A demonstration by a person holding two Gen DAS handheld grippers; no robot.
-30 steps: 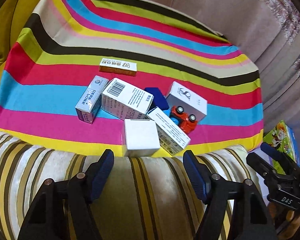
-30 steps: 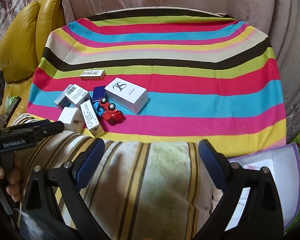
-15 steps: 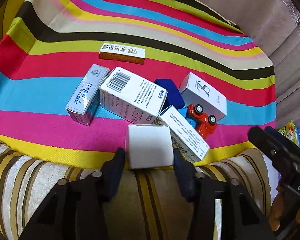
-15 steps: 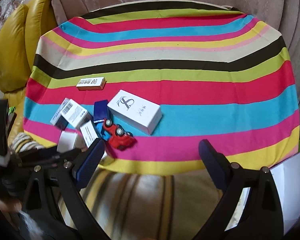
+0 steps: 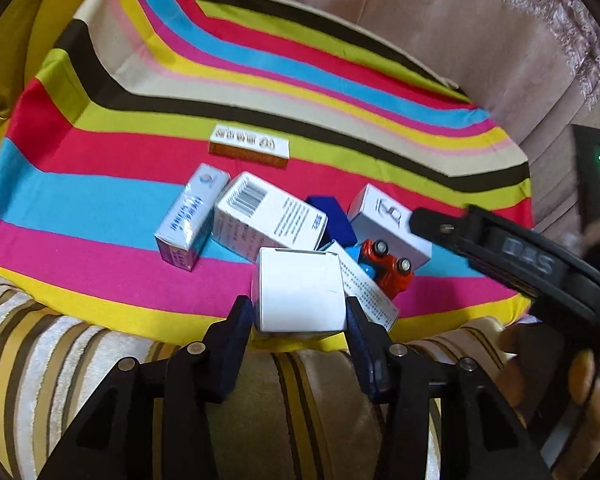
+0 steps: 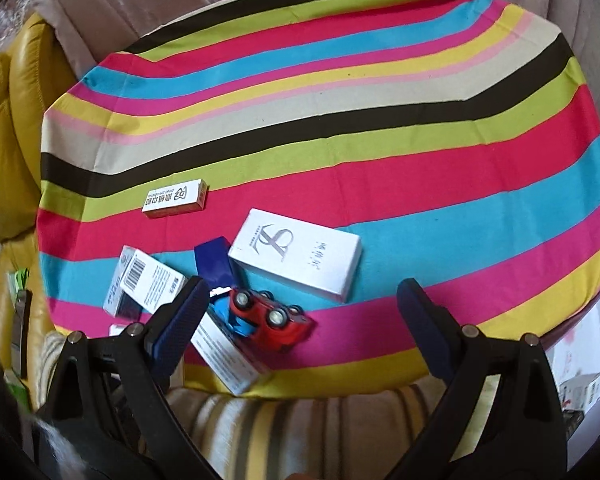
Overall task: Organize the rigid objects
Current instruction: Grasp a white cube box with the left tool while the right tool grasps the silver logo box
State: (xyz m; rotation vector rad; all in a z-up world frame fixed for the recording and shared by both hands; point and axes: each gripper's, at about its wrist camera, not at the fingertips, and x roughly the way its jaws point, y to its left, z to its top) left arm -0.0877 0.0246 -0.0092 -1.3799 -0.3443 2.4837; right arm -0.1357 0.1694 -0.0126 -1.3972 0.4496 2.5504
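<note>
1. Left wrist view: your left gripper [image 5: 299, 312] fingers clamp the plain white box [image 5: 300, 294] at the striped cloth's [image 5: 100, 152] near edge.
2. Your right gripper [image 6: 302, 316] fingers stand wide above the red toy car [image 6: 274, 320].

My left claw [image 5: 299, 312] grips the plain white box [image 5: 300, 294] at the near edge of the striped cloth [image 5: 100, 208], pads against both its sides. Behind it lie a barcode box [image 5: 268, 216], a toy car [image 5: 388, 266], and my right claw [image 5: 500, 248] crossing in from the right
</note>
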